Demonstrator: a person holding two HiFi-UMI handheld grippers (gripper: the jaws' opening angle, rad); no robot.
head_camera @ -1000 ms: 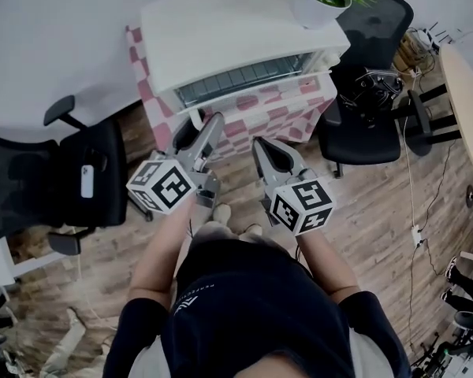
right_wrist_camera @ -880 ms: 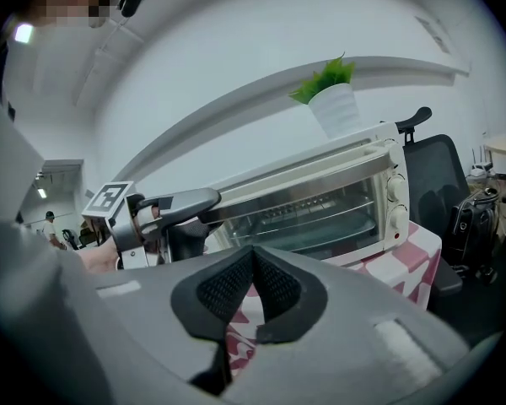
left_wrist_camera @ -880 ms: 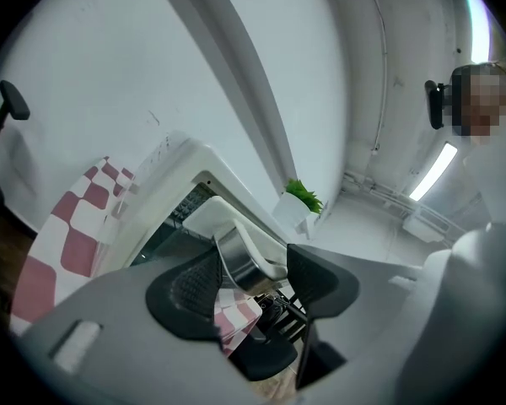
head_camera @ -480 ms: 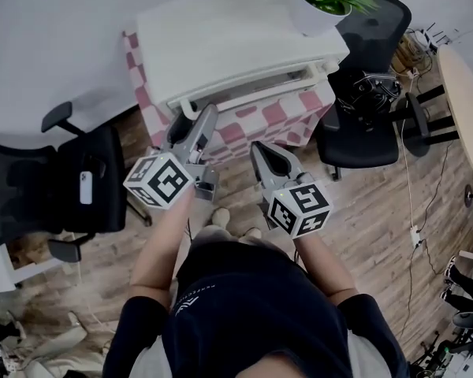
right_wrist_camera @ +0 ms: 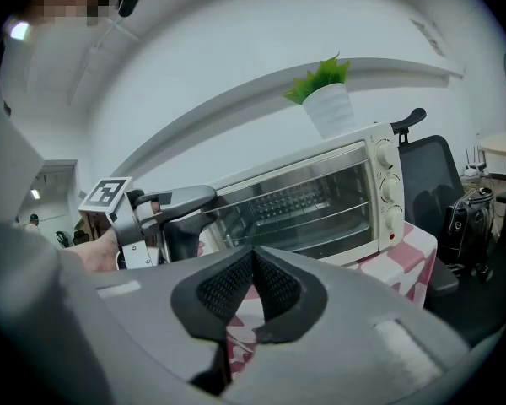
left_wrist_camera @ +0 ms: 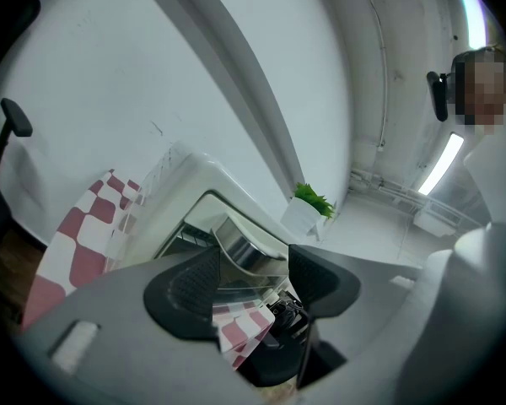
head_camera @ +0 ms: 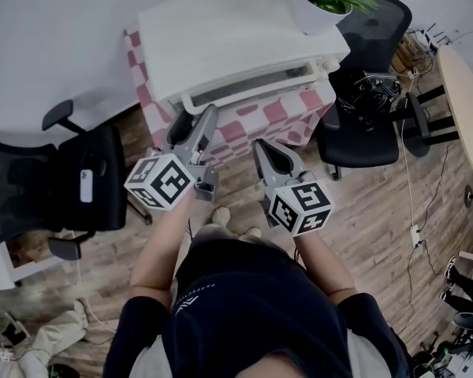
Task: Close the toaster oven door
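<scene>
Toaster oven [head_camera: 236, 46] sits on a pink-white checked table [head_camera: 280, 116], at 12 o'clock from both grippers. Its door [right_wrist_camera: 308, 197] is up and shut, glass flush w/ the front. Left gripper [head_camera: 193, 126] is released, jaws wide apart, right by the left end of the door handle [head_camera: 244, 91]. Handle shows between the pads, not pinched. Right gripper [head_camera: 266, 150] is clenched on nothing, at 5 o'clock from the handle, clear of the oven. 1 potted plant [head_camera: 323, 2] stands on the oven top's 2 o'clock corner.
</scene>
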